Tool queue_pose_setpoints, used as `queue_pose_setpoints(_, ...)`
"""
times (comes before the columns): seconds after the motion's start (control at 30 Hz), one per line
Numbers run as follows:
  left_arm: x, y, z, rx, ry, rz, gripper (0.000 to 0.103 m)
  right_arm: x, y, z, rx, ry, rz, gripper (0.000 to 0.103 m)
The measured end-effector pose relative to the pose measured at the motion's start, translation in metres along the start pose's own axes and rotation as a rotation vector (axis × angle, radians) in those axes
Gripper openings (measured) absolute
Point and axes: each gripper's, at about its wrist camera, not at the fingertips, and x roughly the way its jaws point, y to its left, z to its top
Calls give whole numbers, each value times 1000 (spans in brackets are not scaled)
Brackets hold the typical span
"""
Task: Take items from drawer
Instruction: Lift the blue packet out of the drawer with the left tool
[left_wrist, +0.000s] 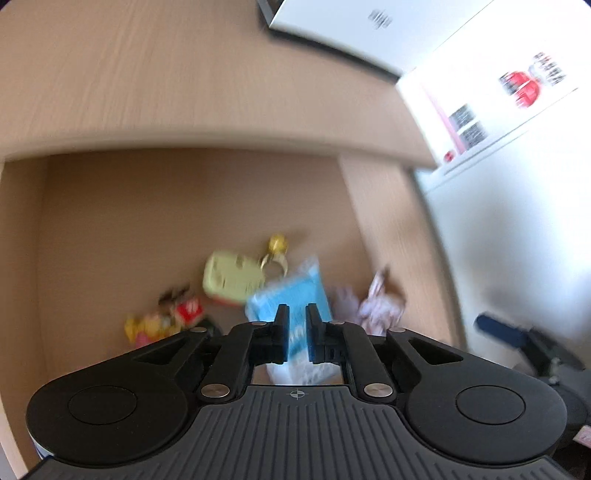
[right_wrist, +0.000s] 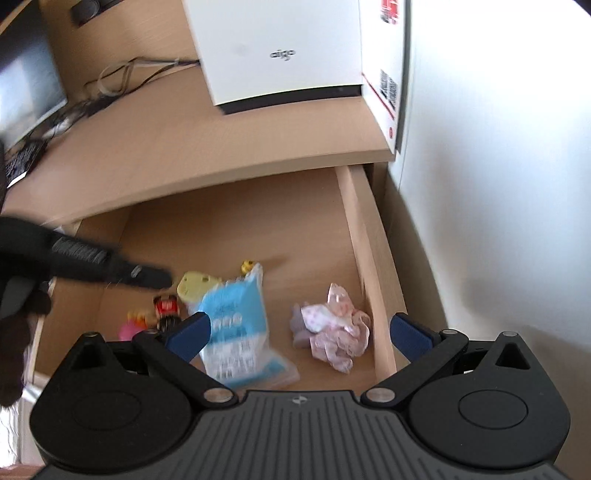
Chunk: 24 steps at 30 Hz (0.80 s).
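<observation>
The wooden drawer (right_wrist: 364, 258) stands pulled out under the desk top. On its floor lie a blue packet (right_wrist: 236, 325), a yellow-green item (right_wrist: 195, 286), a pink patterned cloth bundle (right_wrist: 332, 328), a red toy (right_wrist: 168, 306), a pink and yellow toy (right_wrist: 135, 325) and a small yellow figure (right_wrist: 248, 265). My right gripper (right_wrist: 299, 332) hovers open above the packet and the bundle, holding nothing. My left gripper (right_wrist: 159, 277) reaches in from the left, above the yellow-green item. In the left wrist view the left gripper (left_wrist: 297, 332) is shut to a narrow slit, and the blue packet (left_wrist: 291, 291) shows beyond it, not held.
On the desk top (right_wrist: 184, 147) stand a white box (right_wrist: 280, 51) marked aigo, a red-printed carton (right_wrist: 388, 55) at the right edge, loose cables (right_wrist: 129, 74) and a dark screen (right_wrist: 26, 85) at the left. A white wall (right_wrist: 498, 184) flanks the drawer on the right.
</observation>
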Motion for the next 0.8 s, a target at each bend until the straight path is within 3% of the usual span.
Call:
queue_pose_setpoints(0.13, 13, -7, -15, 22, 16, 28, 18, -9, 5, 0, -34, -28, -19, 103)
queue_pose_setpoints(0.23, 30, -5, -21, -32, 10, 96, 18, -14, 10, -10, -71, -17, -28, 103)
queue_pose_setpoints(0.33, 45, -2, -24, -74, 29, 66, 19, -12, 13, -18, -92, 10, -35, 103)
queue_pose_setpoints(0.37, 52, -4, -24, -73, 32, 59, 23, -12, 14, -19, -96, 14, -40, 103)
queue_pose_setpoints(0.43, 66, -12, -22, -59, 35, 54, 42, -11, 15, -20, -113, 18, -49, 103)
queue_pose_setpoints(0.63, 102, -52, -11, 39, 53, 88, 67, -16, 15, -32, -140, 25, -73, 103)
queue_pose_setpoints(0.8, 123, -67, -8, 129, 132, 137, 68, -15, 14, -37, -150, 36, -89, 103)
